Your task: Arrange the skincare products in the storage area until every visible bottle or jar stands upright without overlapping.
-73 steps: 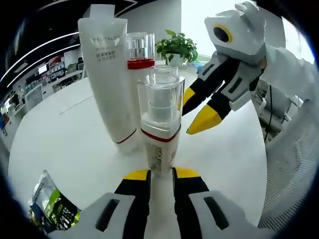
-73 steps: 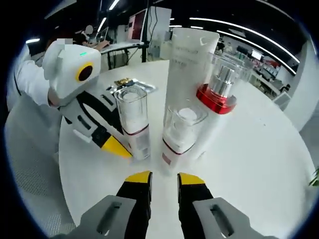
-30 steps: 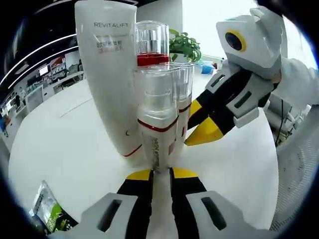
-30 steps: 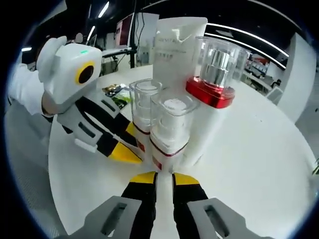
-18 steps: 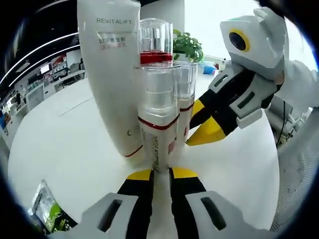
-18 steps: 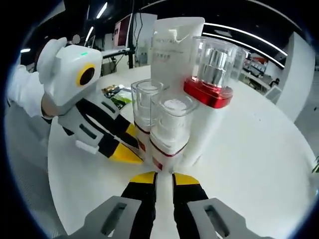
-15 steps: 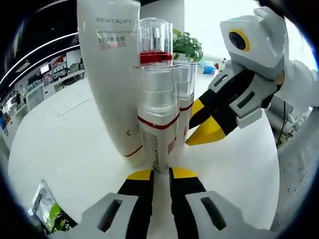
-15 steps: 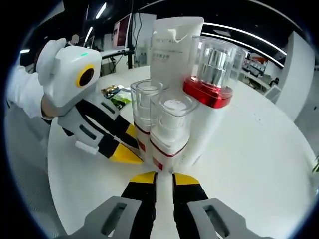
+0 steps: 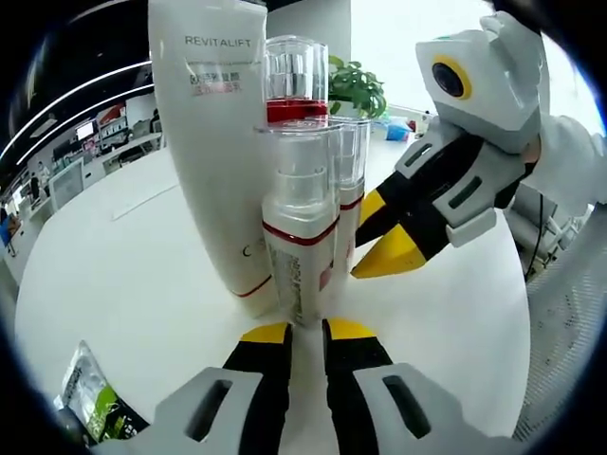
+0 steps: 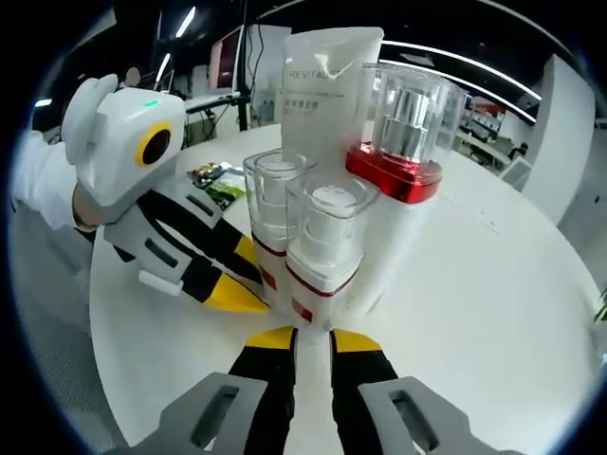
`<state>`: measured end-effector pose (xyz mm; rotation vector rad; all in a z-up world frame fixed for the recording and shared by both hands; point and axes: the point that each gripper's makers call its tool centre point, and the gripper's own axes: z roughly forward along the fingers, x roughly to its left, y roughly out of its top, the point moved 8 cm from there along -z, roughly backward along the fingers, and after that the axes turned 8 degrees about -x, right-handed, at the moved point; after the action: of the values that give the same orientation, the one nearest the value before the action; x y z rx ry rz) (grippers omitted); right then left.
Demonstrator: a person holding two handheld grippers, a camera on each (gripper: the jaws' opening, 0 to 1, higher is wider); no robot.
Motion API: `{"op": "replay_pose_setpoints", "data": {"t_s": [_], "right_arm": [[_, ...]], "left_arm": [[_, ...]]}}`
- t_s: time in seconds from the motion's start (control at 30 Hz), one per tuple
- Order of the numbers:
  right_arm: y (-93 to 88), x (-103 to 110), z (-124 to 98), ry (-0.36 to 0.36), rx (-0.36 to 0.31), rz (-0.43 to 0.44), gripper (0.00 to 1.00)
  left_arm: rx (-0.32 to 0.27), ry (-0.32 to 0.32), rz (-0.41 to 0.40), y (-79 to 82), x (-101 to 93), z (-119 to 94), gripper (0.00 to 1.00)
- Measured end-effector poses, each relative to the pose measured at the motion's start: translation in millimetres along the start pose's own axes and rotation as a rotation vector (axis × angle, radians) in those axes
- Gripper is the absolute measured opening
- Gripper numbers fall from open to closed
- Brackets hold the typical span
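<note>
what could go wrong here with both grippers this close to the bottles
The four containers stand bunched together, so a nudge from the left gripper on the nearest pump bottle could topple it into the tall Revitalift tube or the red-collared bottle. The right gripper sits at the base of its nearest pump bottle; pushing from both sides could tip the narrow bottles. The sachet lies flat near the table's edge.

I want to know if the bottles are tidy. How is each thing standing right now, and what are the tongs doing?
White tube: upright.
Red-collared bottle: upright, clear cap on.
Two small pump bottles: upright, side by side, capped.
Green packet: lying flat on the table.
Left tongs: shut, empty.
Right tongs: shut, empty.
</note>
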<state>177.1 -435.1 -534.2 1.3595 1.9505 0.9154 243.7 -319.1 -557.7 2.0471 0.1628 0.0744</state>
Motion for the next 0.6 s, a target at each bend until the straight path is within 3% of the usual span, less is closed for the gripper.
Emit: {"op": "replay_pose_setpoints", "data": {"t_s": [0.37, 0.47, 0.6], "right_arm": [[2.7, 6, -7, -0.006, -0.008, -0.016, 0.18], [3.5, 6, -8, -0.013, -0.014, -0.009, 0.21], [7.3, 9, -15, -0.026, -0.027, -0.011, 0.24]], "left_arm": [[0.007, -0.015, -0.019, 3.0, -1.2, -13, 0.14], [0.003, 0.026, 0.008, 2.3, 5.1, -18, 0.16], [-0.01, 0.026, -0.014, 6.8, 5.9, -26, 0.21]]}}
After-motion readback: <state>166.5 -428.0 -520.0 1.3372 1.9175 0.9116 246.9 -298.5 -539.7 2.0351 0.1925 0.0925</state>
